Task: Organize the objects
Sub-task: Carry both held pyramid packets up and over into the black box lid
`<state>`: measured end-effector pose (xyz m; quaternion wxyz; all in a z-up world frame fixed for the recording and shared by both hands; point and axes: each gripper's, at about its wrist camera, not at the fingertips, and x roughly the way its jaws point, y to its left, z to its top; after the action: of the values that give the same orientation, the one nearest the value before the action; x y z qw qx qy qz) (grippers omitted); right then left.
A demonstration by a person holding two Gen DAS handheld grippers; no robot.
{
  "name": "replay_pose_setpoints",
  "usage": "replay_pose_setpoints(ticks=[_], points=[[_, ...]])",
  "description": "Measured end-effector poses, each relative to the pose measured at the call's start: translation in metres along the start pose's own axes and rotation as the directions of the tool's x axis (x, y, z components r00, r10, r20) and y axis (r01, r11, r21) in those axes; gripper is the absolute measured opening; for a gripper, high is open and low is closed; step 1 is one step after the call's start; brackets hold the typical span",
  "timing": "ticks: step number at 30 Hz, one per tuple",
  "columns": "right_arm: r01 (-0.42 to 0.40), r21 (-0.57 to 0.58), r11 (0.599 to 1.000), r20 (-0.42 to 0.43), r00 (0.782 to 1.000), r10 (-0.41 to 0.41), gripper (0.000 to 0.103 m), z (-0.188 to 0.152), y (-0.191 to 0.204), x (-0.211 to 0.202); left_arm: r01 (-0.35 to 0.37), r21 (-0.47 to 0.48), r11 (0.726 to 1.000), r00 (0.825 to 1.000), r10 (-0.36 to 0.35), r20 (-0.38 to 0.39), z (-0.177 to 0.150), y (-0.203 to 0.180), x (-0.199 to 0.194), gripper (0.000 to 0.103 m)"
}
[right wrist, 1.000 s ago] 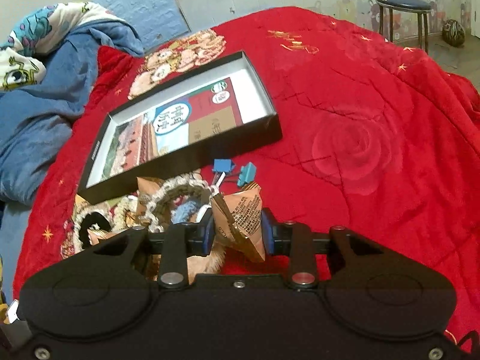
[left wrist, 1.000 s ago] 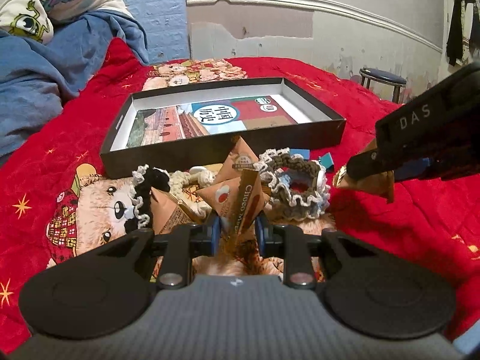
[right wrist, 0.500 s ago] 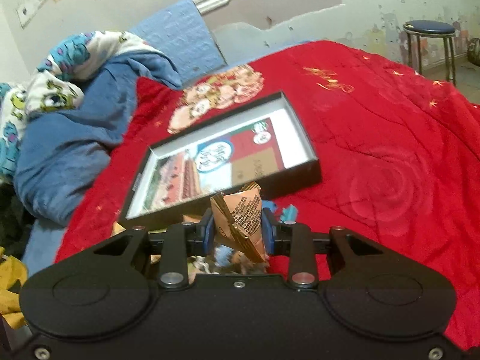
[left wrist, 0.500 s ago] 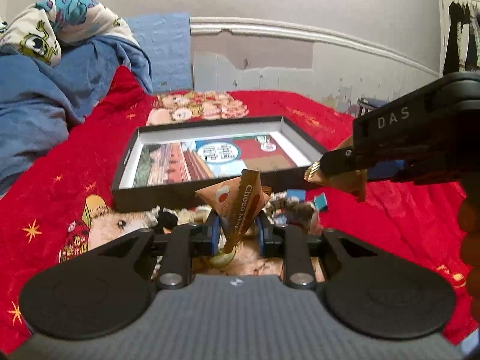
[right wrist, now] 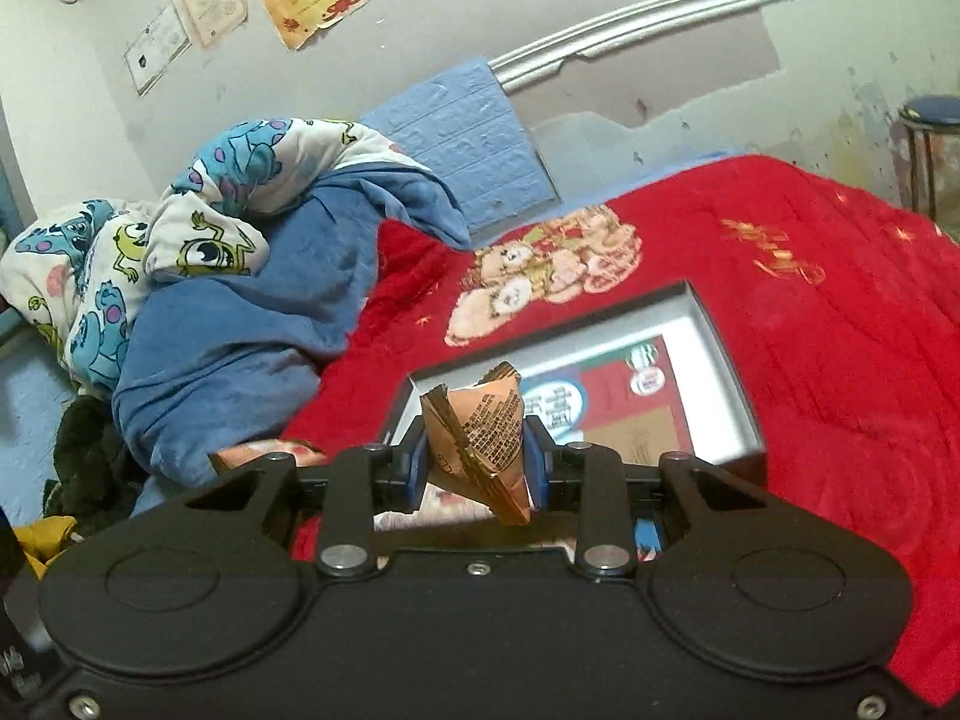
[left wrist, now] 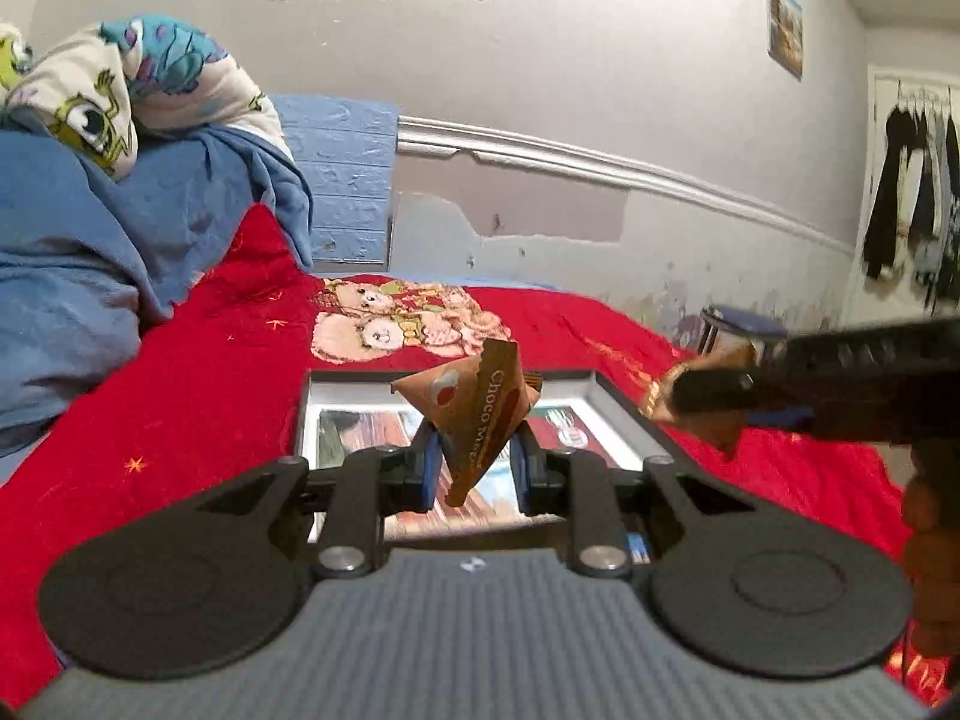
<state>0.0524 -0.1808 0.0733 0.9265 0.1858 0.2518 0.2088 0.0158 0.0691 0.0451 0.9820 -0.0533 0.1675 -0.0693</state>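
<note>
Both grippers point slightly down toward the box [left wrist: 630, 414]. The left gripper [left wrist: 474, 465] pinches a packet [left wrist: 480, 414]; the right gripper [right wrist: 477, 462] pinches another packet [right wrist: 486, 438].

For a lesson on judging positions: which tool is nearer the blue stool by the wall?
Right. The right tool hangs on the side toward the stool; the left tool is farther over, toward the blue bedding.

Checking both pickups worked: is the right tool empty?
No, the right tool is shut on a brown snack packet, held above the black box.
</note>
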Motion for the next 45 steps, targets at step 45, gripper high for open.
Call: replay_pose_setpoints(ticks=[45], points=[[0.141, 0.106, 0.984, -0.311, 0.945, -0.102, 0.031, -0.026, -0.004, 0.173, -0.150, -0.020, 0.989, 0.901, 0.128, -0.414, -0.021, 0.044, 0.123, 0.028]])
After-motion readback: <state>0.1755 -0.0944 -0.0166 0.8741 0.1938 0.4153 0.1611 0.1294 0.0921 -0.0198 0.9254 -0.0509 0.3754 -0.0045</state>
